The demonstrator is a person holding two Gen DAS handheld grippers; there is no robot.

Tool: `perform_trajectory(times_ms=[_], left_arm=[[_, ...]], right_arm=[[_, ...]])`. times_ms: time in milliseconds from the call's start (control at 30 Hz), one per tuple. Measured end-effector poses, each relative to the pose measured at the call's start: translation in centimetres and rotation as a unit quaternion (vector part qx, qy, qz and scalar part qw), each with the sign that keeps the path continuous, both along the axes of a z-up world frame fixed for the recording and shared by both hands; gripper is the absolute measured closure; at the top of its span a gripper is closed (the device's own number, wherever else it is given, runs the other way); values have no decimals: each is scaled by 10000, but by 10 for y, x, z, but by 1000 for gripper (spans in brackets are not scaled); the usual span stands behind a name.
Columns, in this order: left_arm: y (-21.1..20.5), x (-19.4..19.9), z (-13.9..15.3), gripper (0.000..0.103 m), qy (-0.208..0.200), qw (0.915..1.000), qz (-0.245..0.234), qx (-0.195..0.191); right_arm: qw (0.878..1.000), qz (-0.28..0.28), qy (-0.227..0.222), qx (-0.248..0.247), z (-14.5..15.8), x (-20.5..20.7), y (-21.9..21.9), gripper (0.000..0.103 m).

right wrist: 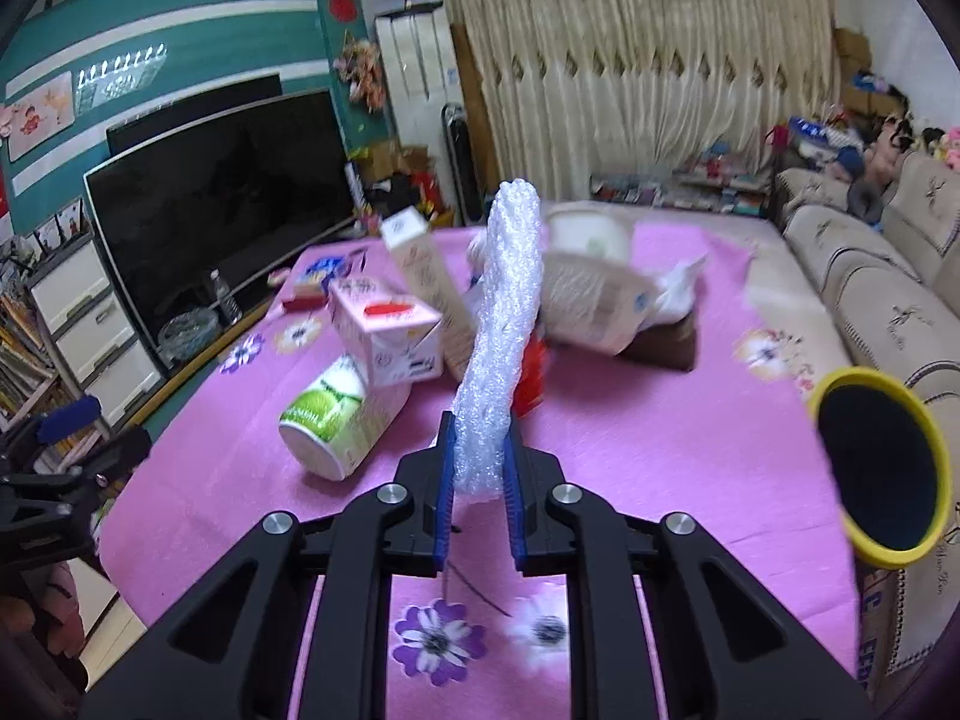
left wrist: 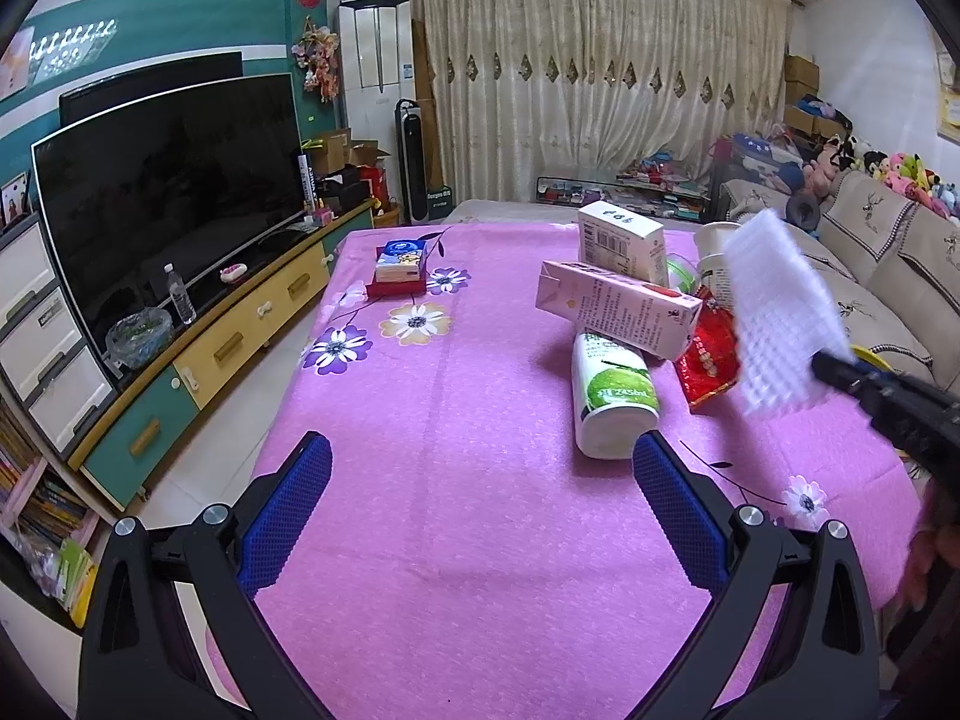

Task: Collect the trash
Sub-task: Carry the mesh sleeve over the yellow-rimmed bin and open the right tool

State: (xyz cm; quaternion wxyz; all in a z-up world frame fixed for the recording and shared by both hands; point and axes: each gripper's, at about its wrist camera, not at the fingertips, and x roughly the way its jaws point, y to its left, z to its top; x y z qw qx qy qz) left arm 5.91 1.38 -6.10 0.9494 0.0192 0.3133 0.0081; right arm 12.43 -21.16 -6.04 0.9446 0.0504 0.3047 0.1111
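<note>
Over on the right side of the pink flowered bench (left wrist: 456, 420): right gripper (right wrist: 478, 450) clenched on a white bubbly foam packing sheet (right wrist: 507, 300), lifted clear of the cloth and standing up out of the jaws. Same sheet visible from the left wrist too (left wrist: 780, 312), hanging in the air in front of the pile. Bit blurry, so hard to say how deep the grip goes, but both blue pads definitely pressing on the lower end.

Left gripper (left wrist: 480, 468) just hovering low over bare cloth, jaws released and wide apart, nothing between them.

Rest of the trash sitting in a heap mid-bench: white plastic bottle with a green apple label (left wrist: 609, 390) on its side, pink rectangular carton (left wrist: 618, 306) leaning across it, white cardboard box (left wrist: 621, 243) behind, red foil wrapper (left wrist: 708, 354), white paper cup (left wrist: 714, 258) at the back.

Looks like the pick-up step is done for the foam and the carry-off is in hand. Yellow-rimmed round bin with a black inside (right wrist: 879, 468) at the right edge of the bench looks like the likely target. Next move probably calls for swinging right over that opening, then letting go. Floppy, light sheet, so worth getting well over the rim before releasing. Plenty left after that.
</note>
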Motion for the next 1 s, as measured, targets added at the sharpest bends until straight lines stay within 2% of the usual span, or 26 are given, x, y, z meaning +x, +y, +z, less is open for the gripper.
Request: perform_trajectory(times_ms=[100,267,367,533,833,900,967,1000], left_arm=[[-3,-2,1,4,-22,10000,-37,31],[-8,-3,2,4,-49,9999,-97,27],[-15,-2,1,4,-17,9998,-168,39],[-33,6,-6,4,125,9995,-297,78],[-63,24,-17,4,356,9980,-465,226],[-66,28,-20,4,398,9978,-483,238],[-70,33,-22,4,445,9974,-491,267],[-71,34,-23,4,462,9973,-492,275]], right_arm=[[9996,-238,-139,-42,8,-8,-19,89],[9928,-1153,-247,-190,10,-15,-88,89],[9821,-1849,-141,-324,0,-16,-140,89],[9632,-2596,180,-671,-28,-3,-204,89],[9455,-3032,930,-735,-91,28,-262,87],[9425,-3109,1009,-702,-100,28,-269,83],[9405,-3164,1056,-644,-105,28,-275,71],[9399,-3183,1063,-635,-107,29,-276,70]])
